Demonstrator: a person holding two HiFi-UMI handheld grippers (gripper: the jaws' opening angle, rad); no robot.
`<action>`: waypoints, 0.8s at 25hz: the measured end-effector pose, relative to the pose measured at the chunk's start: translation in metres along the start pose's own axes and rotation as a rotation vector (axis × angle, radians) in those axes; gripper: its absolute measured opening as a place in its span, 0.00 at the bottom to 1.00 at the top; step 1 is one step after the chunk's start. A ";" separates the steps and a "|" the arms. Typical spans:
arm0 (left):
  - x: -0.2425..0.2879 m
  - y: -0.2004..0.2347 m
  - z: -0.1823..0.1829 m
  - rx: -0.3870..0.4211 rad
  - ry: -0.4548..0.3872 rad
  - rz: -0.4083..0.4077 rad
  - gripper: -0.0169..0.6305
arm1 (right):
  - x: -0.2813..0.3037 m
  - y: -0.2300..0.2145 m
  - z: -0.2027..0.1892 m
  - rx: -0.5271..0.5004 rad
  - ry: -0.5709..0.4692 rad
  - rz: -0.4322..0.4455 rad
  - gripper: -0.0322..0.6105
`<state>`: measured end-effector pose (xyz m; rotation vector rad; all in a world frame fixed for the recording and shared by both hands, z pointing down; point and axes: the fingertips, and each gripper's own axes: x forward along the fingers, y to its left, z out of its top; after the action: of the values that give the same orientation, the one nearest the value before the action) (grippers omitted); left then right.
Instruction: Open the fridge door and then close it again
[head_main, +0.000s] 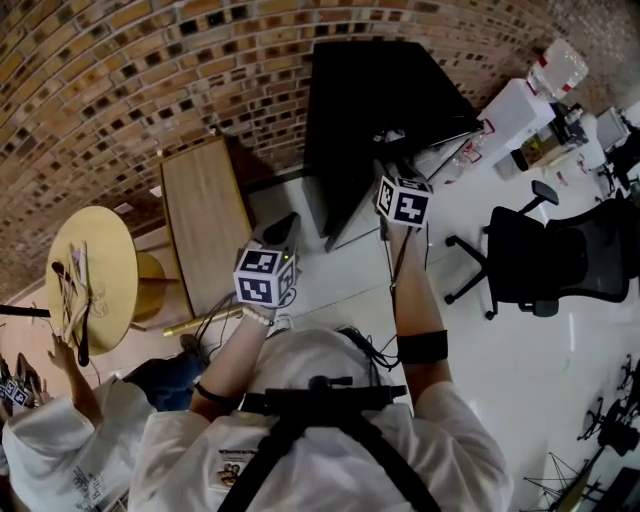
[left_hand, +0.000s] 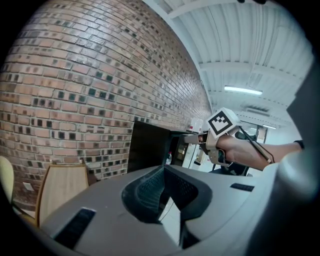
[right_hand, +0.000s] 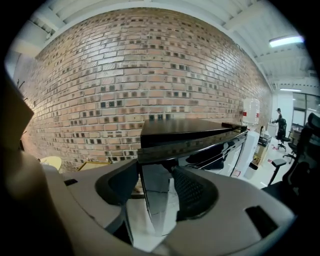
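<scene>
A: Head view, nearest first: the wearer's shoulders and black harness (head_main: 320, 405) fill the bottom edge; both forearms reach up from there; left gripper (head_main: 266, 272) sits lower; right gripper (head_main: 403, 196) is further out, at the front corner of the black fridge (head_main: 375, 100).

B: Surroundings?

A: Fridge backs onto the brick wall (head_main: 150, 70); wooden cabinet (head_main: 205, 210) just beside it on the left; round yellow table (head_main: 95, 265) beyond that; office chair (head_main: 545, 265) well apart on the right; a second person (head_main: 50, 440) at lower left.

B: Left gripper view?

A: Jaws closed together, nothing between them; fridge is ahead with its front standing open and the inside showing; contents too small to tell; the right gripper's tip is at that opening.

B: Right gripper view?

A: Jaws wide apart; the free edge of the fridge door (right_hand: 210, 152) stands between them; the right pad (right_hand: 192, 192) lies over the glossy face; floor shows between the left jaw and the edge, so no clamp visible; door is ajar, swung off the body.
</scene>
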<state>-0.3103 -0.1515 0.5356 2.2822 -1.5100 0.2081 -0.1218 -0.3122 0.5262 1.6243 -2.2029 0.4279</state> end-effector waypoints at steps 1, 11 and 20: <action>-0.001 0.002 0.000 -0.002 -0.001 0.002 0.03 | 0.004 0.002 0.002 -0.001 0.002 -0.005 0.44; -0.005 0.017 0.002 -0.011 -0.019 0.017 0.03 | 0.035 0.010 0.014 0.012 0.015 -0.052 0.44; -0.003 0.020 0.000 -0.012 0.003 0.008 0.03 | 0.043 0.013 0.018 0.012 0.018 -0.050 0.44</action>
<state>-0.3292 -0.1556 0.5398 2.2660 -1.5158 0.2040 -0.1477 -0.3528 0.5295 1.6714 -2.1456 0.4409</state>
